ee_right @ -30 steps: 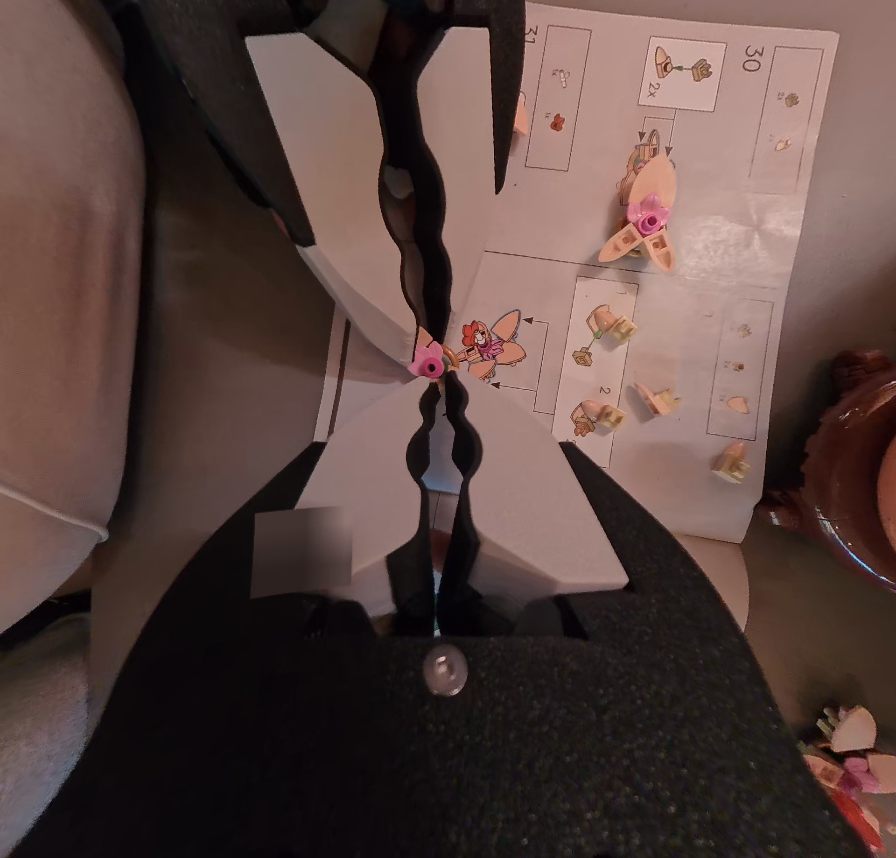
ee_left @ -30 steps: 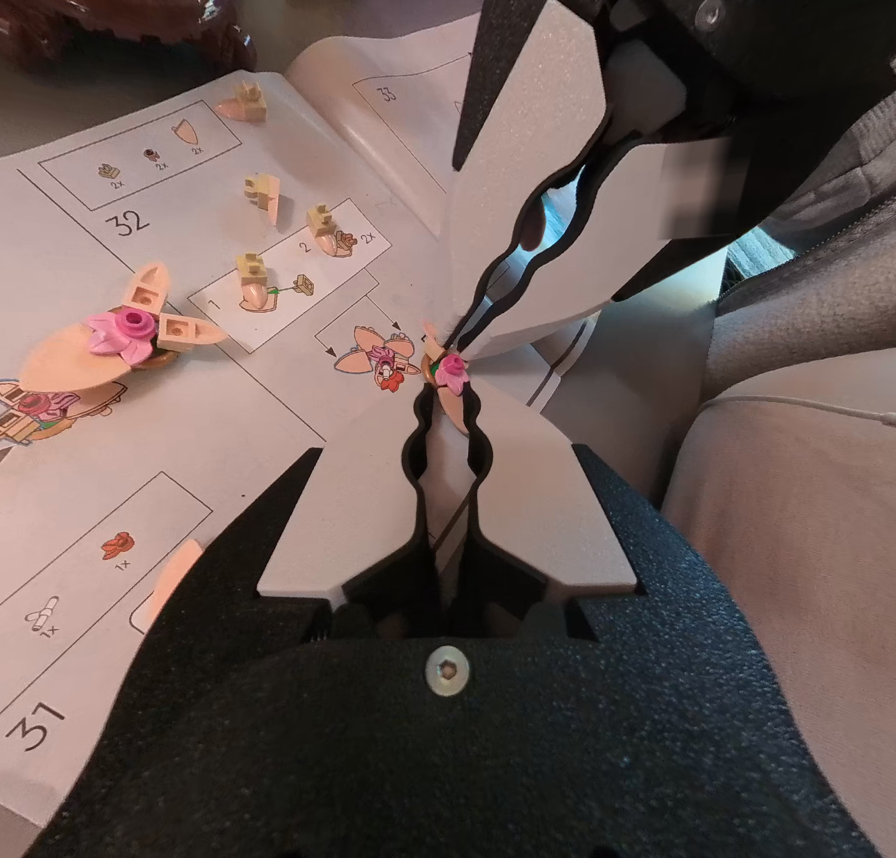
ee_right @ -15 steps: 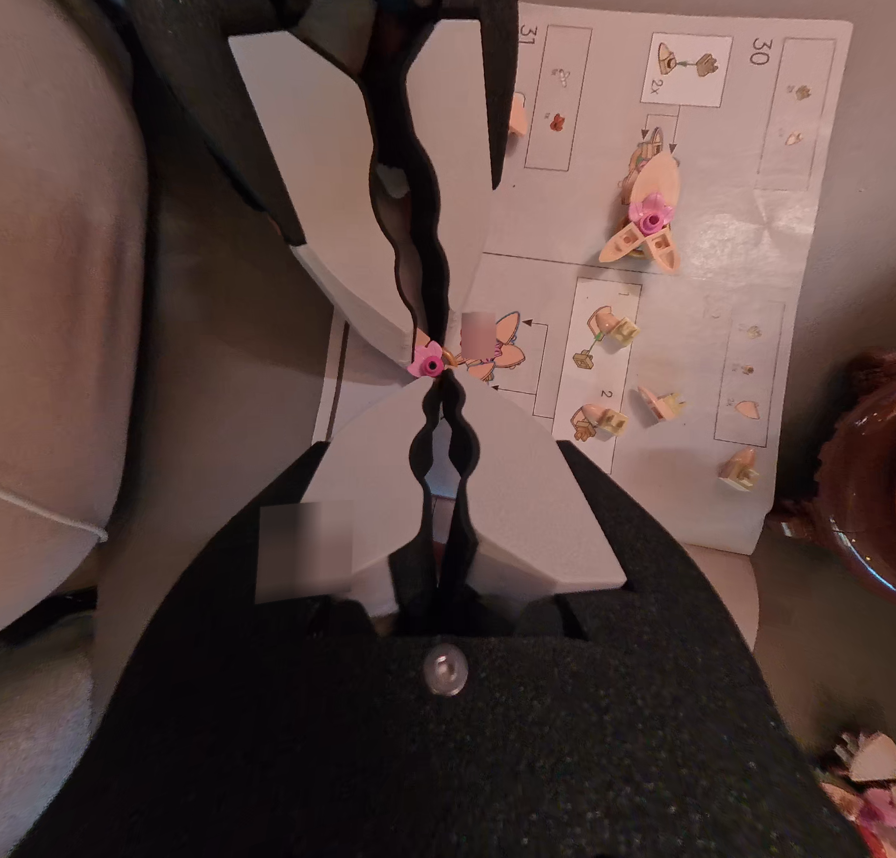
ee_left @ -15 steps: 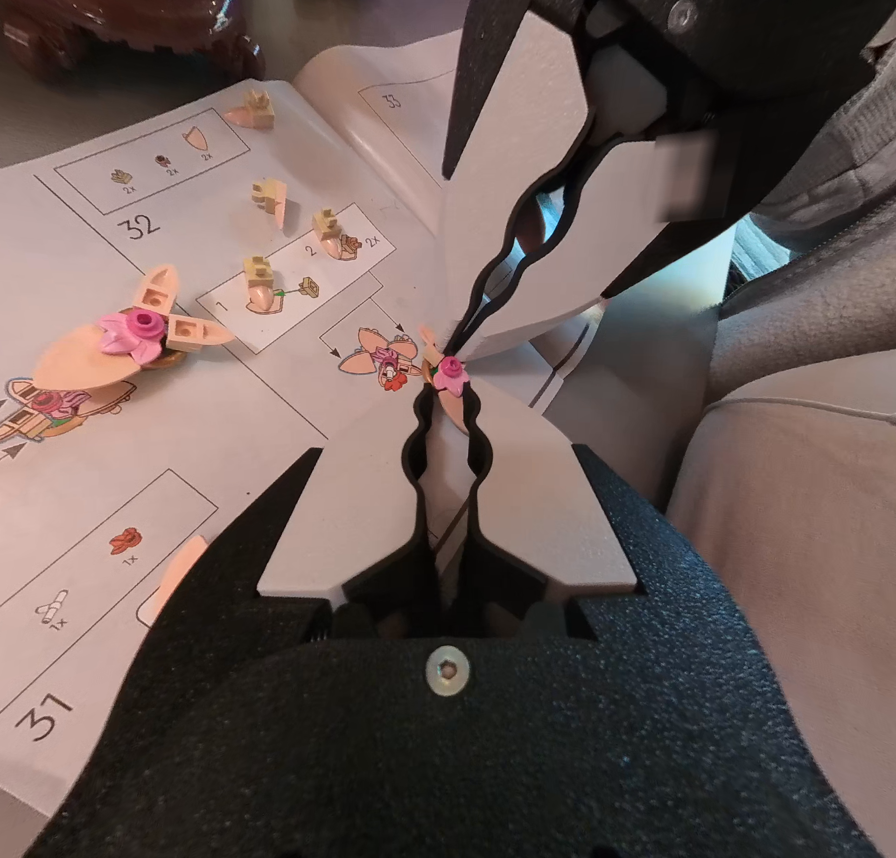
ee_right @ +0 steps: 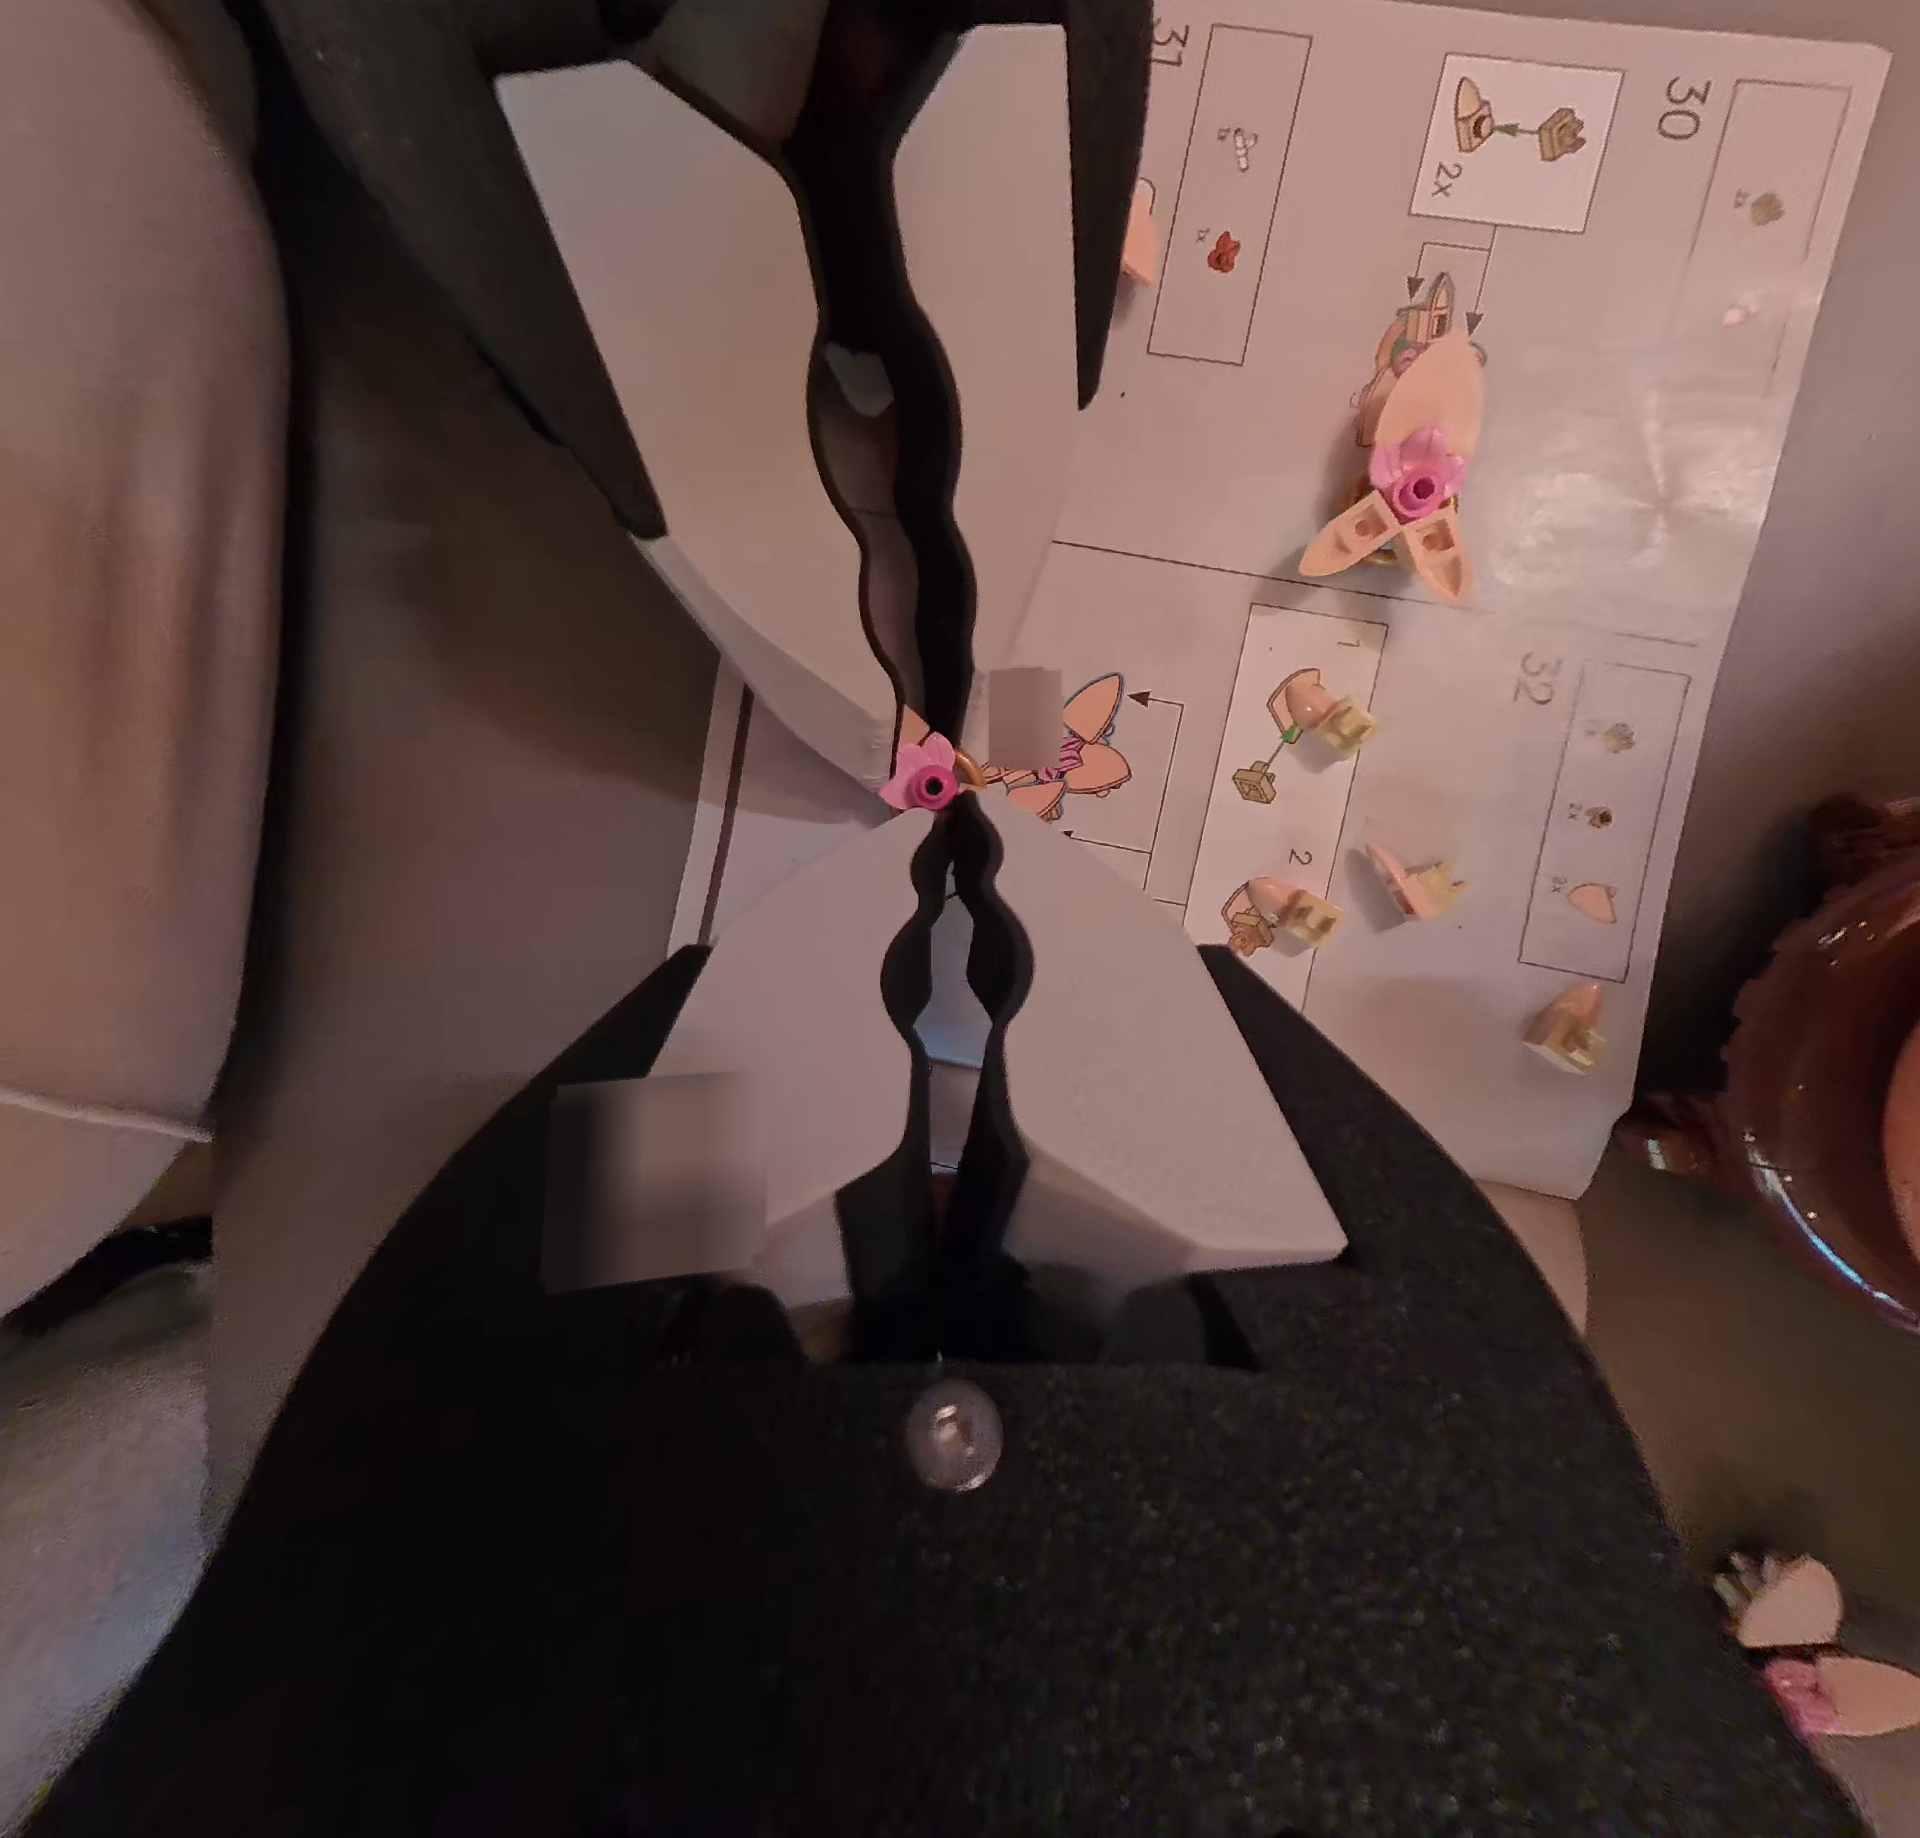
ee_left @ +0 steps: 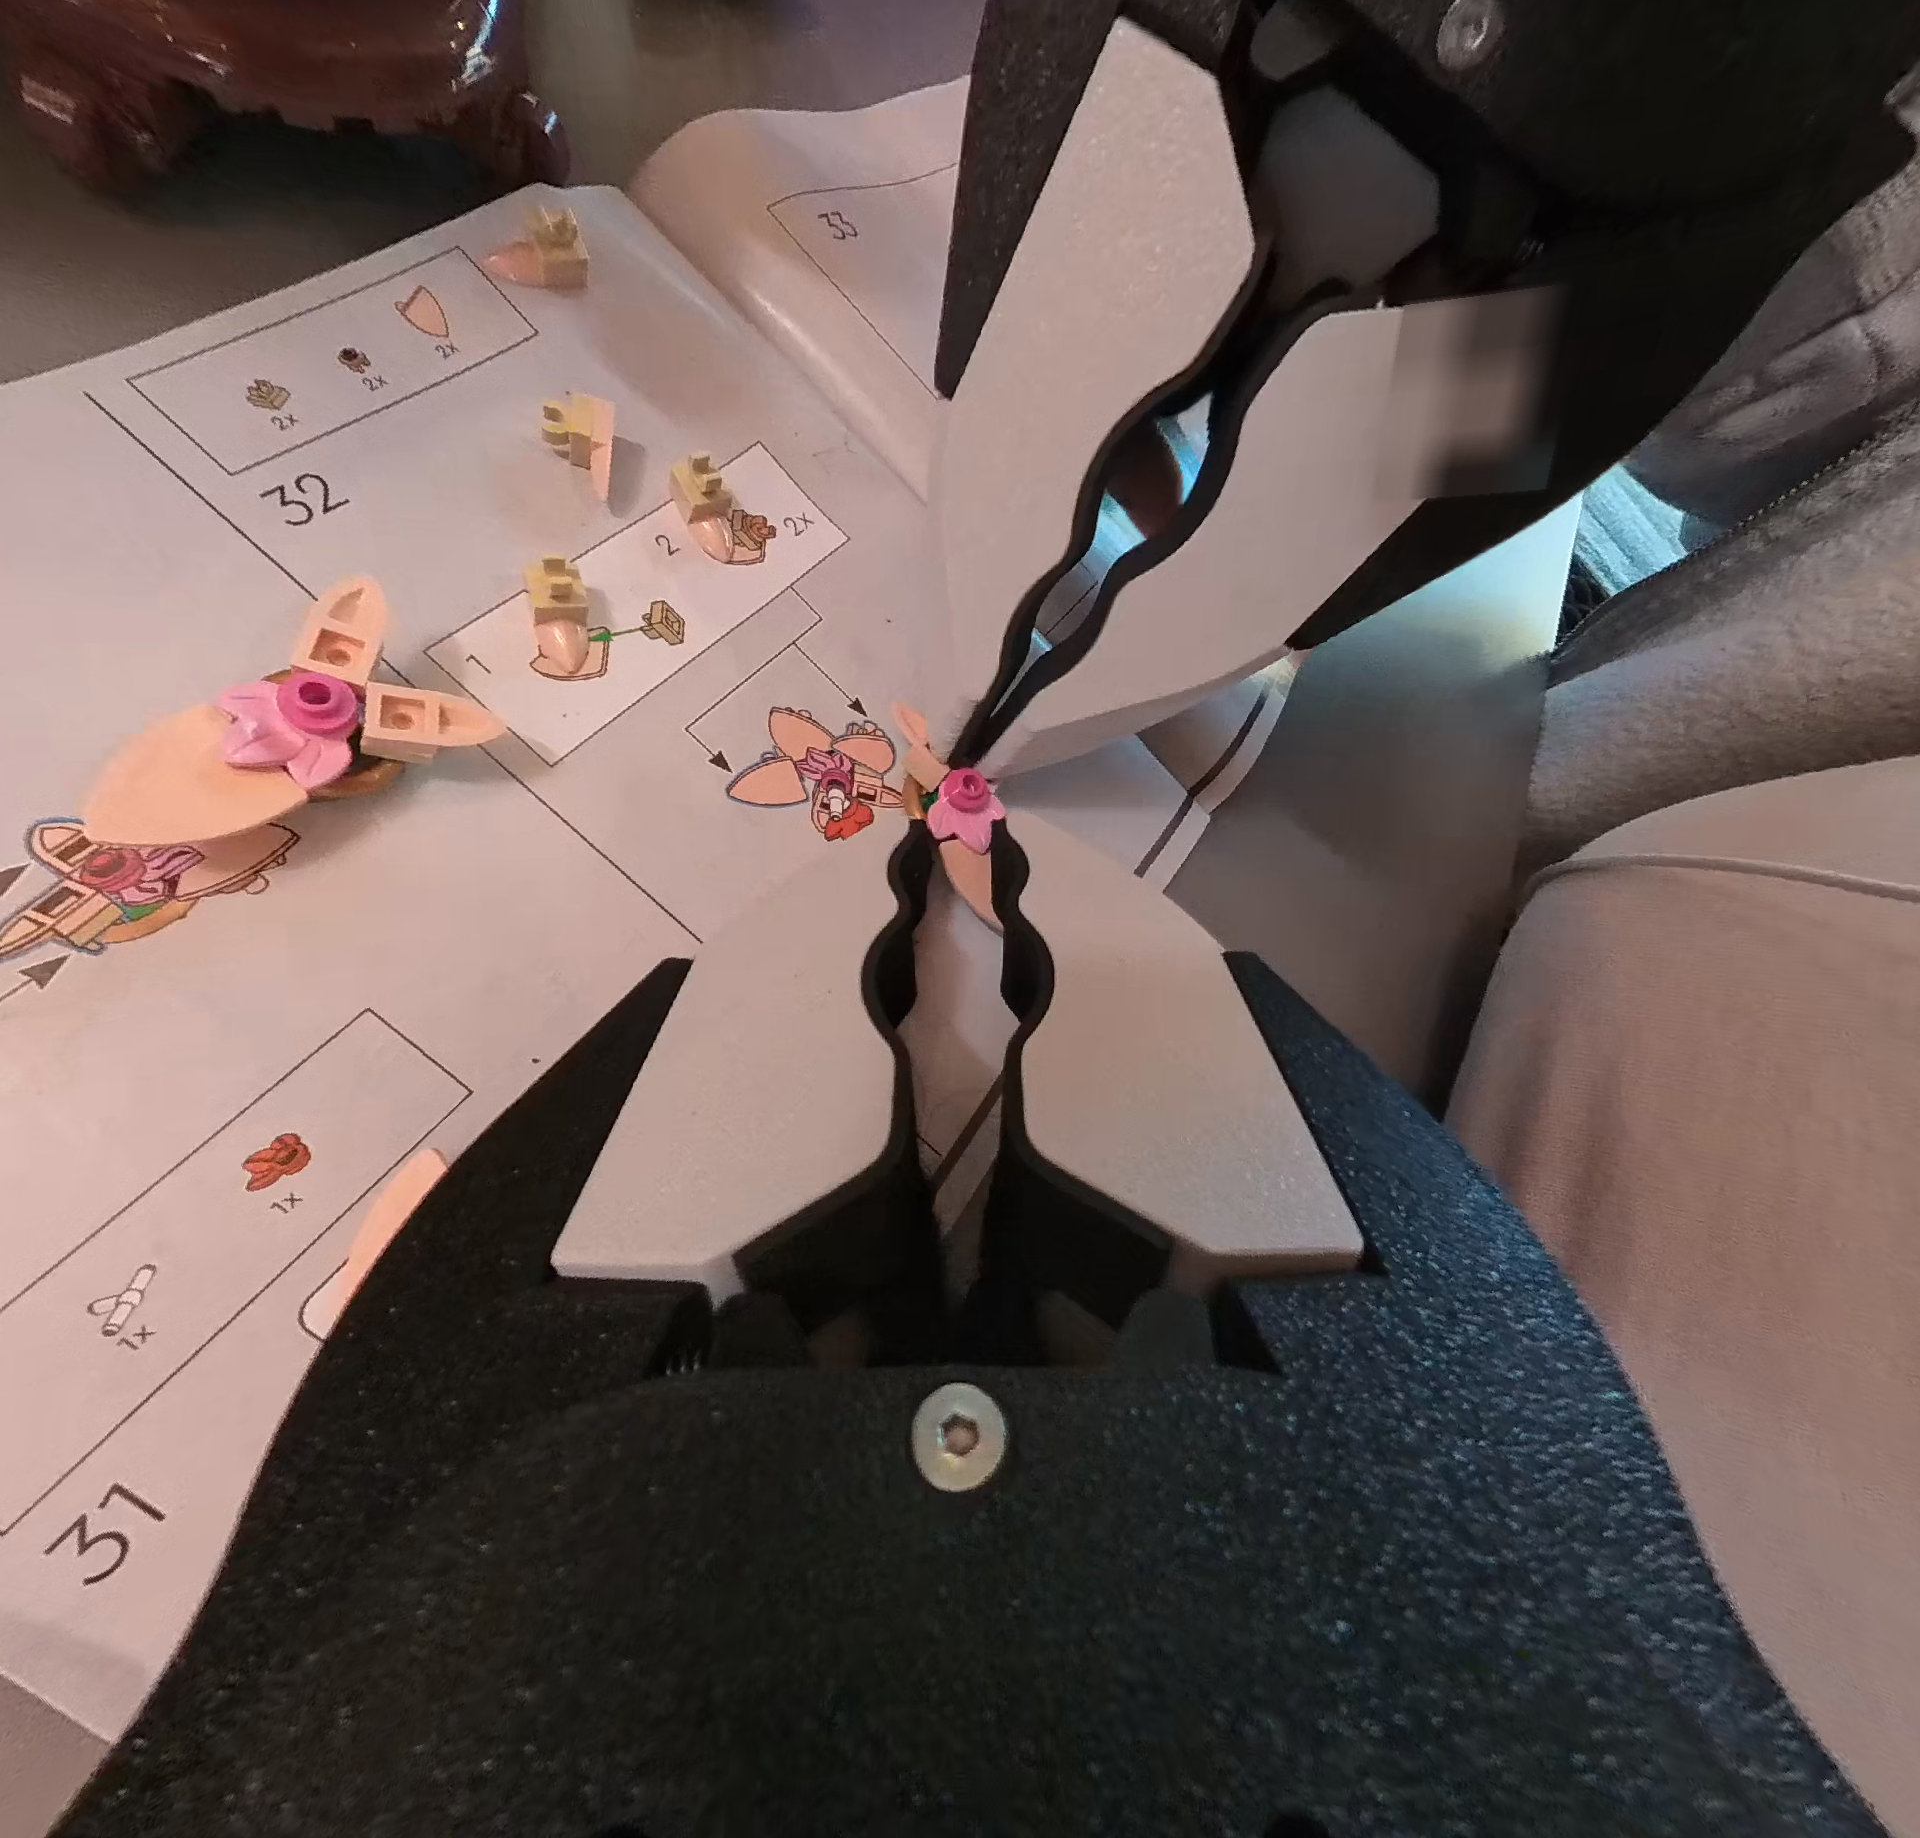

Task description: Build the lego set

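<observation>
My left gripper (ee_left: 954, 838) is shut on a small flower assembly (ee_left: 964, 801): a peach petal topped by a pink flower with a magenta stud. My right gripper (ee_left: 975, 744) comes in from the upper right, tip to tip with the left, and is shut on the far edge of the same assembly, where a small peach piece (ee_left: 914, 723) sticks out. In the right wrist view the right gripper (ee_right: 951, 827) is below, the left gripper (ee_right: 925, 728) above, and the pink flower (ee_right: 920, 780) sits between them. Both hold it above the open instruction booklet (ee_left: 208, 1009).
A second flower assembly (ee_left: 301, 739) (ee_right: 1403, 500) and several small peach petals on tan clips (ee_left: 556, 614) (ee_right: 1330, 713) lie on the booklet. A brown build (ee_left: 260, 32) (ee_right: 1849, 1061) stands beyond it. A person's beige-trousered lap (ee_left: 1714, 1061) is beside the grippers. Loose pieces (ee_right: 1787, 1622) lie nearby. Only a small space, under 4 cm, lies between the two pairs of fingers.
Both grippers stay shut, tip to tip, on the flower assembly. The pair has drifted slightly over the booklet; nothing was let go.
</observation>
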### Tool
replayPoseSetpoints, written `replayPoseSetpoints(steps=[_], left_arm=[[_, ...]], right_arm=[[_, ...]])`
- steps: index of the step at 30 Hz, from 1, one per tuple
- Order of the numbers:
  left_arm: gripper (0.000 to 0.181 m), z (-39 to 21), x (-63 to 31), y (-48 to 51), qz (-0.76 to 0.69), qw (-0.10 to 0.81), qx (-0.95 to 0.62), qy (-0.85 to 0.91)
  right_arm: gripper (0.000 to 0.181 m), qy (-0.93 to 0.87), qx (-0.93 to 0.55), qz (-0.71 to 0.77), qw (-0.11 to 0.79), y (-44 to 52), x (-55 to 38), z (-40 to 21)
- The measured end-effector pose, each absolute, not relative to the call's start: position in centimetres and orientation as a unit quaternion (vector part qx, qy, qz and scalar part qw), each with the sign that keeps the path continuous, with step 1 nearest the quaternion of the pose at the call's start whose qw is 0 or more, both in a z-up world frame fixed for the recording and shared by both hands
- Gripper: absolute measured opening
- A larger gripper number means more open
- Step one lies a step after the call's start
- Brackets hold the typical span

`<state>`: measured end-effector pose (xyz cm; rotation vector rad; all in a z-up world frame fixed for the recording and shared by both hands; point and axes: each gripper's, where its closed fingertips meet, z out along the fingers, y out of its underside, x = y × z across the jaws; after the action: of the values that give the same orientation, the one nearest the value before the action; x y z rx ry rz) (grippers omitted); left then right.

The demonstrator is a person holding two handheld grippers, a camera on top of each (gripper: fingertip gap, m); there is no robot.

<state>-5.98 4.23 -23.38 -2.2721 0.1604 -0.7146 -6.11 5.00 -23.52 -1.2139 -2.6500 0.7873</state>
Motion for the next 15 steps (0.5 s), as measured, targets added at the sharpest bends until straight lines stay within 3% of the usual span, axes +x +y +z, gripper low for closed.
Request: replayPoseSetpoints(steps=[15], left_arm=[[0.010, -23.4, -6.0, 4.2, -0.278, 0.369, -0.885, 0.060]], right_arm=[[0.003, -0.862, -0.410, 0.287, 0.077, 5.1, -6.2, -23.3]])
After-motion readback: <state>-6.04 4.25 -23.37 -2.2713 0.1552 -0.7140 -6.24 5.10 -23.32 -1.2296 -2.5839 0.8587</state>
